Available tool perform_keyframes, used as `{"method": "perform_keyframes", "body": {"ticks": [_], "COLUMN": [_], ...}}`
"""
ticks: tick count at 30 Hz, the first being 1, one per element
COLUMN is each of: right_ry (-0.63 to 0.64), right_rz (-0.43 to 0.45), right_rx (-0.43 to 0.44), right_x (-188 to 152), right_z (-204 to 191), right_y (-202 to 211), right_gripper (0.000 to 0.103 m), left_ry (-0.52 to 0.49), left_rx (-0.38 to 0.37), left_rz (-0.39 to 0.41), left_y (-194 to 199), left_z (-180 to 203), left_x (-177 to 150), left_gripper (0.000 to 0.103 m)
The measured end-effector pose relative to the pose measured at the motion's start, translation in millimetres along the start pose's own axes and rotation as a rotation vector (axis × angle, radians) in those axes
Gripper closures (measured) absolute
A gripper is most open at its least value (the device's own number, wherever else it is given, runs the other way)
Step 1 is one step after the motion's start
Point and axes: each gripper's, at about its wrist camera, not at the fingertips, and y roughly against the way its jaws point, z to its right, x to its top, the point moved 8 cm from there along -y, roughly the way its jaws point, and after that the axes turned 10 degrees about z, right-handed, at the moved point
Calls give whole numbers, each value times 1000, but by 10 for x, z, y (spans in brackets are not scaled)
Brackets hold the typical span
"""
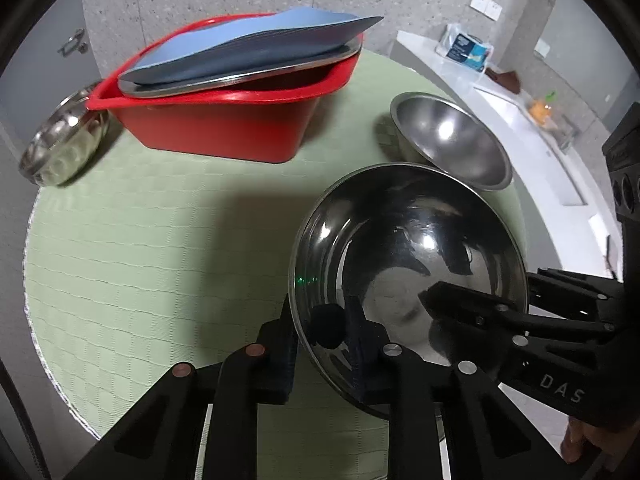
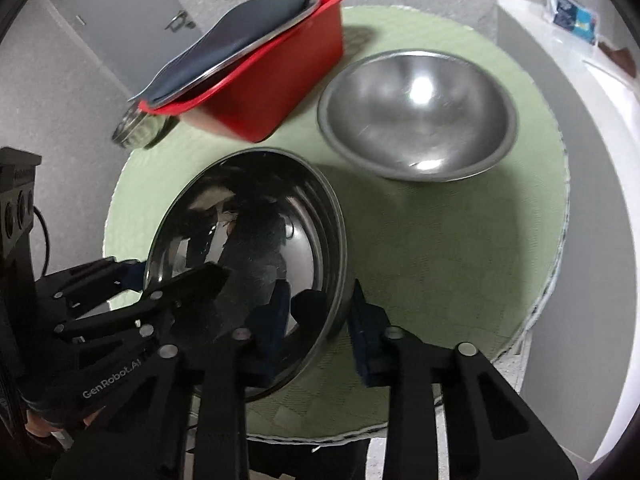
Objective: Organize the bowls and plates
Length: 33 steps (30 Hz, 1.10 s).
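Shiny steel bowl [image 1: 408,256] tilting, mirroring both grippers, left gripper [image 1: 320,356] and right gripper [image 2: 316,332] each clamping jaws on its rim, matte bowl [image 2: 416,120] sitting on green worktop [image 1: 160,240]

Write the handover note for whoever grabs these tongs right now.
Left tongs: shut on the near rim of the shiny bowl.
Right tongs: shut on the opposite rim of the same bowl; it is tilted over the green mat.
Second, duller bowl sits upright on the mat, beyond the held one.
Red tub at the back has a metal tray with a blue cloth lying across its top.
Small steel dish sits left of the tub.
Done: bowl gripped. Left: likely nest it with the other bowl; dish untouched.
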Motion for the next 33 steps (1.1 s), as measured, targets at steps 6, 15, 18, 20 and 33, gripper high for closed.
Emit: {"method": "perform_keyframes", "body": {"ticks": [6,15,18,20,33], "right_ry": [18,128,154,166,131], "right_rz": [19,117,133,145,167], "right_rx": [41,118,134,144,53], "right_x": [82,563,719,842,1582], "right_z": [-166,-968,-1312,-1599,-2667], "right_y": [99,319,232,118,-874], "right_gripper": [75,75,75,75,75], "left_ry": [16,71,81,86,-23], "left_rx": [4,37,59,65,44], "left_rz": [61,215,247,261,233], "left_y": [267,983,1166,1242,947], "left_z": [-145,-888,-1300,-1564,-3163], "left_x": [78,348,371,410,933], "left_gripper": [85,85,85,85,85]}}
